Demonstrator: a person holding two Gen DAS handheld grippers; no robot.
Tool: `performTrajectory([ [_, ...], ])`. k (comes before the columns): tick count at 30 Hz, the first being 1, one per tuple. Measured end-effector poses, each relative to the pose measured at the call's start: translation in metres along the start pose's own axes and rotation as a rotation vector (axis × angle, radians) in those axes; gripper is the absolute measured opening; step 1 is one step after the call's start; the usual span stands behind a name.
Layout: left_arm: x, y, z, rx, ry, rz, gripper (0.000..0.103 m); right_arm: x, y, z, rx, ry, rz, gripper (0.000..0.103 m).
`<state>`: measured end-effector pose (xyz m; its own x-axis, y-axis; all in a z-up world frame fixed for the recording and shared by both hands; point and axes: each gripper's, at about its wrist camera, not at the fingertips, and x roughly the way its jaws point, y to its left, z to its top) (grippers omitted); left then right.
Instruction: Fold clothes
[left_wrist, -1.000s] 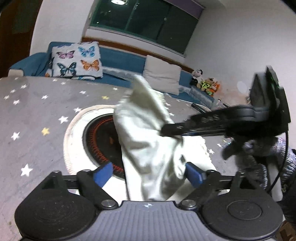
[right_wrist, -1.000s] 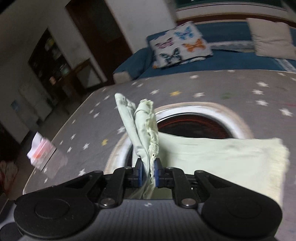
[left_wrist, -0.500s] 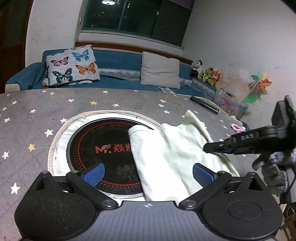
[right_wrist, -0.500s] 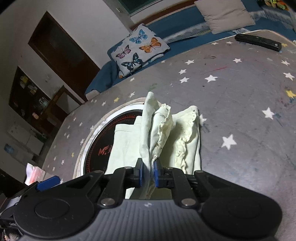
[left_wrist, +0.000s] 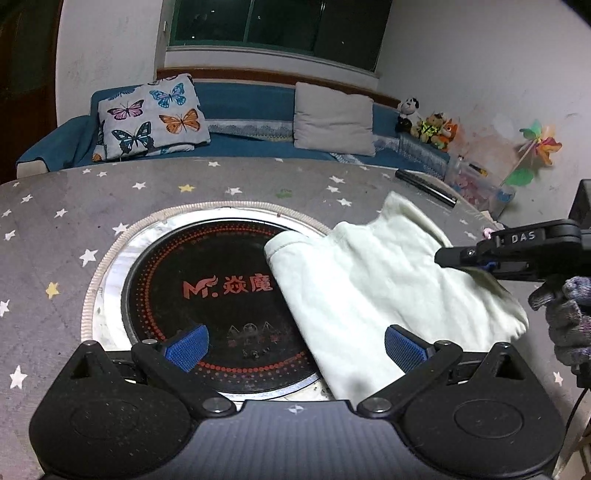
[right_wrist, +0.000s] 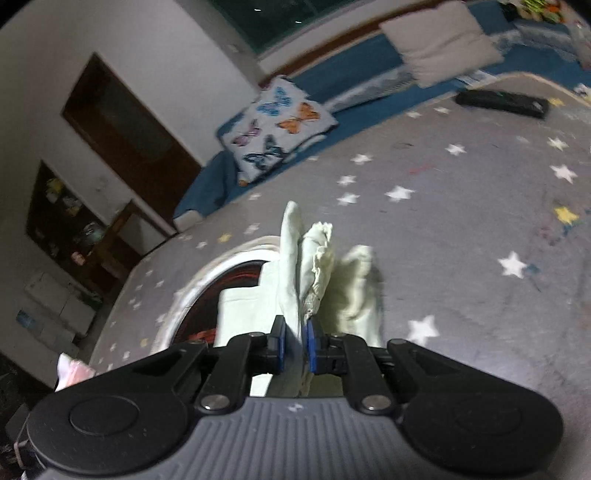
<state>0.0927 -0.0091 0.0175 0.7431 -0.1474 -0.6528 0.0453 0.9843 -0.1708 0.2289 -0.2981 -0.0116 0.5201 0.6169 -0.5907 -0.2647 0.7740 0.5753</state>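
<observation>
- The desk, covered in grey cloth printed with stars, is carrying everything; a round black cooktop with a red logo is sitting sunk into its middle inside a pale ring.
- A blue sofa is running along the far wall behind the desk, holding a butterfly cushion, a plain grey cushion and a few soft toys at its far end.
- The pale green garment is lying folded on the desk, spreading from the right part of the cooktop out onto the star cloth.
- The left gripper is hovering low over the near edge of the cooktop with its jaws spread wide, the blue pads holding nothing; the garment's near edge is passing beneath them.
- The right gripper is gripping a bunched, frilled edge of the garment, its jaws nearly closed on the cloth, which is standing up in folds between them; a hand in a knitted glove is holding it.
- A black remote control is lying near the desk's far edge, well apart from the garment.
</observation>
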Motion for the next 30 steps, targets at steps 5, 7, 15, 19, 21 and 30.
performTrajectory([
  [5,0.013,-0.006,0.002,0.019,0.019,0.013,0.103,0.006,-0.019,-0.005,0.016,0.029,-0.041,0.020],
  [7,0.019,-0.010,0.004,0.027,0.027,0.014,0.103,0.001,-0.019,-0.007,-0.013,0.012,-0.084,0.020],
  [15,0.041,-0.031,0.010,0.074,0.040,0.001,0.103,-0.014,0.024,0.005,-0.215,-0.069,-0.091,0.023],
  [19,0.052,-0.029,0.012,0.076,0.054,0.010,0.103,0.007,0.020,0.007,-0.244,-0.050,-0.125,0.024],
  [21,0.058,-0.025,0.013,0.077,0.065,0.025,0.103,0.018,0.018,0.008,-0.258,-0.040,-0.143,0.024],
  [30,0.078,0.005,0.027,0.010,0.094,0.125,0.103,0.053,0.012,0.014,-0.309,-0.008,-0.209,0.024],
])
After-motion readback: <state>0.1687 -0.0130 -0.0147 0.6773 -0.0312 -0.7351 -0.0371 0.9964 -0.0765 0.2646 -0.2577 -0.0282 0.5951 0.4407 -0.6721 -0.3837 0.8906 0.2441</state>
